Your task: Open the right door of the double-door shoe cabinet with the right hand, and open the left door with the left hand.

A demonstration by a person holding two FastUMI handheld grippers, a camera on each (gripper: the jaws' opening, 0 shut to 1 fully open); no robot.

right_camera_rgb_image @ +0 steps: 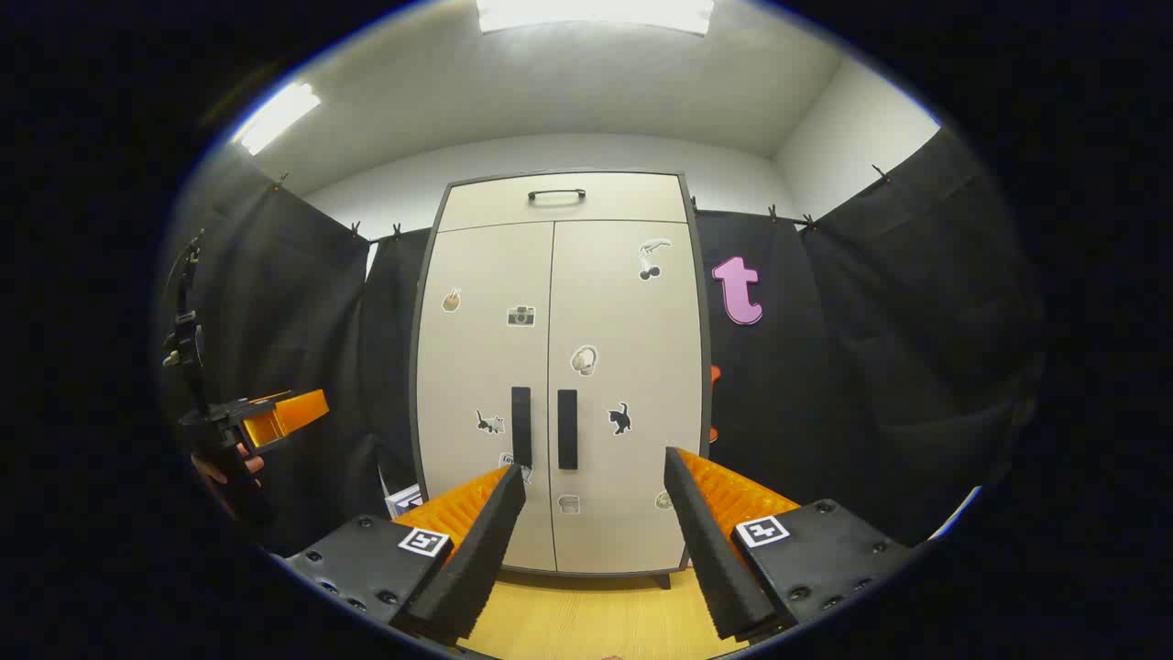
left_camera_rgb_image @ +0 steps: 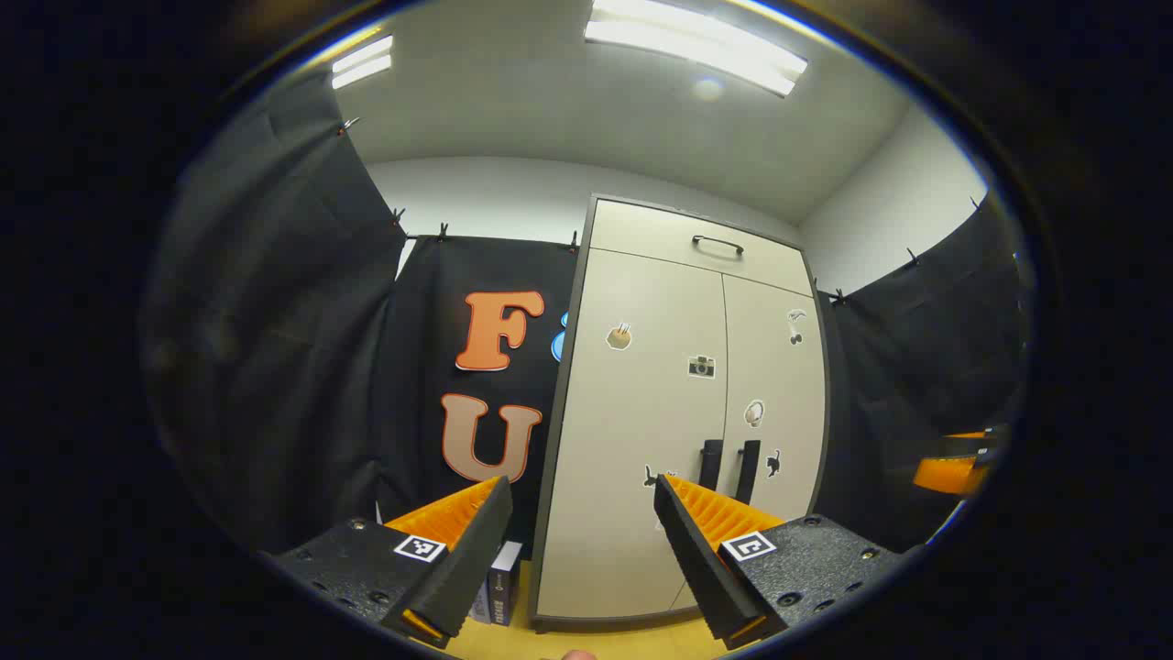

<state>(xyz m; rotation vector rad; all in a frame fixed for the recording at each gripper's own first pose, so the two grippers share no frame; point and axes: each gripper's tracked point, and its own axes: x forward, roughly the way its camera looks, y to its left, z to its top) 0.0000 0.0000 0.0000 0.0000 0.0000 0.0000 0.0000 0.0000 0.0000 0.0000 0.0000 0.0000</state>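
Both grippers' ribbed fingers spread wide, empty, facing the smooth flat-panelled shoe cabinet (right_camera_rgb_image: 554,367) with slim bar handles.

**A staged recording booth, not a home**

Black cloth (right_camera_rgb_image: 880,302) clipped along a rail screens off the plain white walls (right_camera_rgb_image: 550,156). Ceiling strip lights (left_camera_rgb_image: 696,46) shine on one sticker-dotted shoe cabinet (right_camera_rgb_image: 559,367) standing on a wood-look floor (right_camera_rgb_image: 596,619).

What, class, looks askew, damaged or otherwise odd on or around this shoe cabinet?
Nothing stands out. The shoe cabinet stands upright with both doors shut and flush, and its two vertical handles sit level side by side. The stickers on the doors look deliberate. Small boxes sit on the floor beside it.
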